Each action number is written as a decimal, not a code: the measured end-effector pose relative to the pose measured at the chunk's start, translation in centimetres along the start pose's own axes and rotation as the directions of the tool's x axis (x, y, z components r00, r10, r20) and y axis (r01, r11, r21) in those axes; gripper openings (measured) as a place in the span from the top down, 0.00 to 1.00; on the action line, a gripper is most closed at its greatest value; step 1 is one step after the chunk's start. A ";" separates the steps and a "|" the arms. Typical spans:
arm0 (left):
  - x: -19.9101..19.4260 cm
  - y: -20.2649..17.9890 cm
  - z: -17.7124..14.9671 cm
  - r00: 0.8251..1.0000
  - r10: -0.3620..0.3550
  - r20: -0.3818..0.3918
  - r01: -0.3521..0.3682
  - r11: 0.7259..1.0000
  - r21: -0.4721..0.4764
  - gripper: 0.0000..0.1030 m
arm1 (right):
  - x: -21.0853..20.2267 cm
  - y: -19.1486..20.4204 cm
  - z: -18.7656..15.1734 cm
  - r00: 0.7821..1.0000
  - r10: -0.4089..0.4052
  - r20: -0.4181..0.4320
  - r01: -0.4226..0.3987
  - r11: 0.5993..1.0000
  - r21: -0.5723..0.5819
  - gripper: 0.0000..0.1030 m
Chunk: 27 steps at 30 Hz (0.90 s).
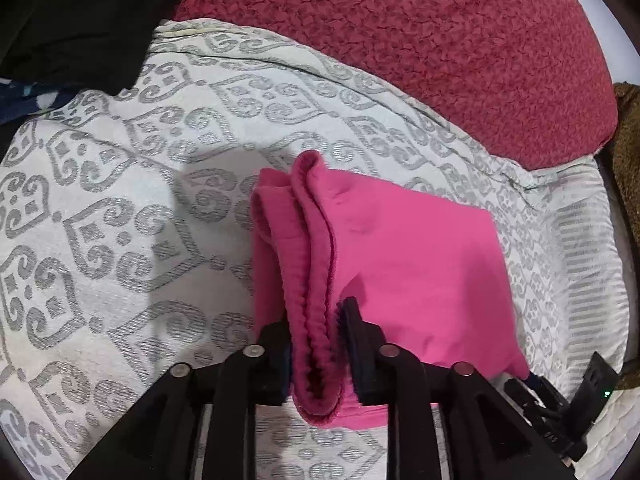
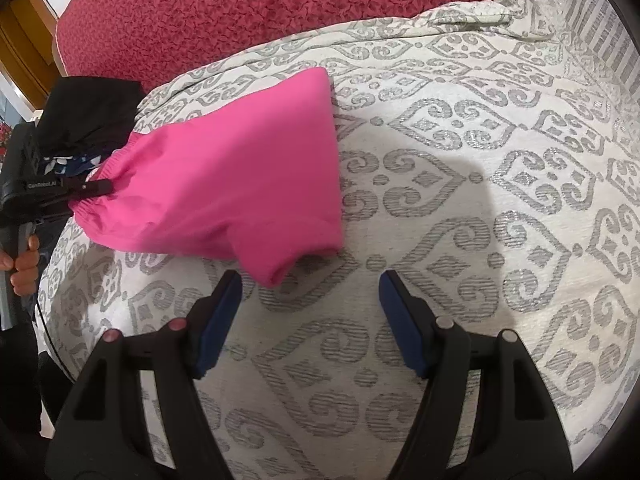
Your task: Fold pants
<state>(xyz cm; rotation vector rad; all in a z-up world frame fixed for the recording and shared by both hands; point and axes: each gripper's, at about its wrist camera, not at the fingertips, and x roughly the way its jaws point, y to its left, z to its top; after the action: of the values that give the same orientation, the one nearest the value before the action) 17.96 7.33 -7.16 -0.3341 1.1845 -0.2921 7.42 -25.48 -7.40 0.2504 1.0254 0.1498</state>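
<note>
The pink pants (image 1: 400,264) are lying folded on the white bedspread (image 1: 120,240) with the grey swirl pattern, roughly mid-bed, with the red blanket (image 1: 400,40) on the far side.

Left wrist view gets you right up close: the left gripper (image 1: 316,320) has the gathered waistband running between its fingers. The right pad sits just off the cloth with a sliver of gap, and the left one is half hidden behind the fabric, so it looks loosened rather than squeezing. You can see the elastic ruffles and the layers of the fold from here, plus a black garment (image 1: 80,20) in the far left corner.

Right wrist view shows stuff the other one doesn't. The right gripper (image 2: 310,284) is spread wide with nothing in it, hovering over bare bedspread just near of the pants' leg end (image 2: 292,264). Over on the left you can see the left gripper (image 2: 94,188) from the outside at the waistband, and the hand (image 2: 24,264) holding its handle. The whole shape of the pants (image 2: 240,176) is clearer here too.
</note>
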 end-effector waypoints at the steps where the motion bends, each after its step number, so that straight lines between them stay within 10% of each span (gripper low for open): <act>1: 0.0 0.2 0.0 1.000 0.013 0.000 -0.013 1.000 -0.005 0.66 | 0.0 0.1 0.0 1.000 0.000 -0.002 0.000 1.000 -0.002 0.30; 6: -0.1 2.0 -0.4 0.999 0.040 0.005 -0.040 0.998 -0.039 0.49 | 0.0 -0.3 0.0 1.000 0.011 -0.018 -0.011 1.000 0.011 0.30; 27: 2.1 0.2 -1.3 0.999 0.040 -0.036 -0.038 0.998 0.054 0.34 | 0.6 -0.3 3.7 0.994 0.092 -0.062 -0.086 0.992 0.087 0.30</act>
<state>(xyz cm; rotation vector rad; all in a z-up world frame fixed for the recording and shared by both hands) 17.47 6.53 -9.48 -0.2597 1.2156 -0.2969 10.86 -26.08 -6.17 0.3699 1.0878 0.1974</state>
